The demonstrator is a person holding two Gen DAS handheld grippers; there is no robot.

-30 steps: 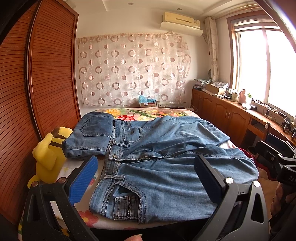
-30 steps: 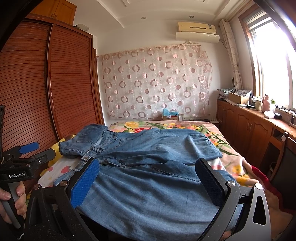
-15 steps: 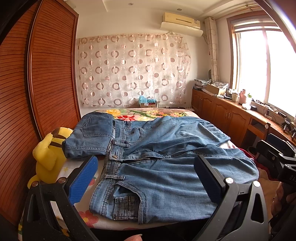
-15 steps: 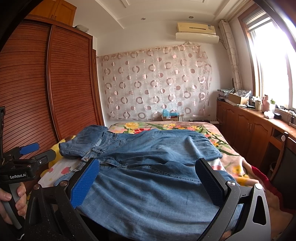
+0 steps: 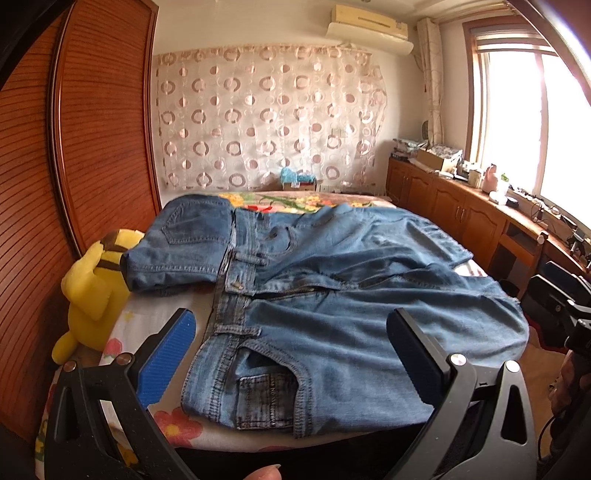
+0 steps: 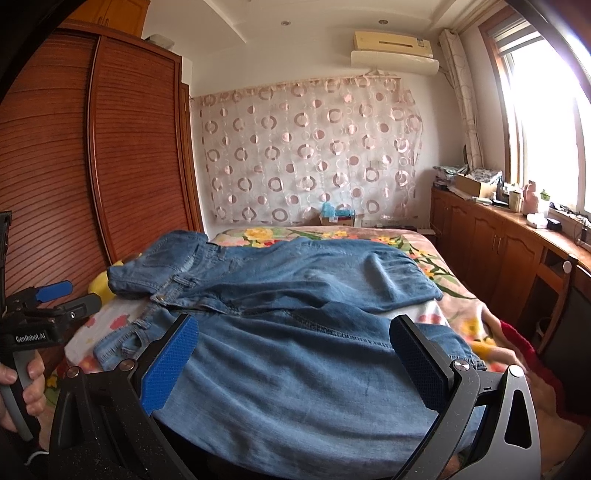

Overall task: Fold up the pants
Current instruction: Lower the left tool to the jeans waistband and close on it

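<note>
Left wrist view shows my left gripper [image 5: 291, 362] with fingers spread wide and empty over the jeans [image 5: 332, 295], spread flat on the bed [image 5: 155, 314] ahead, while my right gripper [image 6: 291, 365], equally released, hovers nearer the legs, presumably both lined up for a first fold

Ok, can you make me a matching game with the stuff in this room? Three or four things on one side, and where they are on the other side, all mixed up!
Things:
1. jeans
2. yellow plush toy
3. air conditioner
4. wooden cabinets

Places:
a. high on the wall, above the curtain
b. spread across the bed
c. under the window
d. squeezed between the bed and the wardrobe

Pairs: 1-b, 2-d, 3-a, 4-c
</note>
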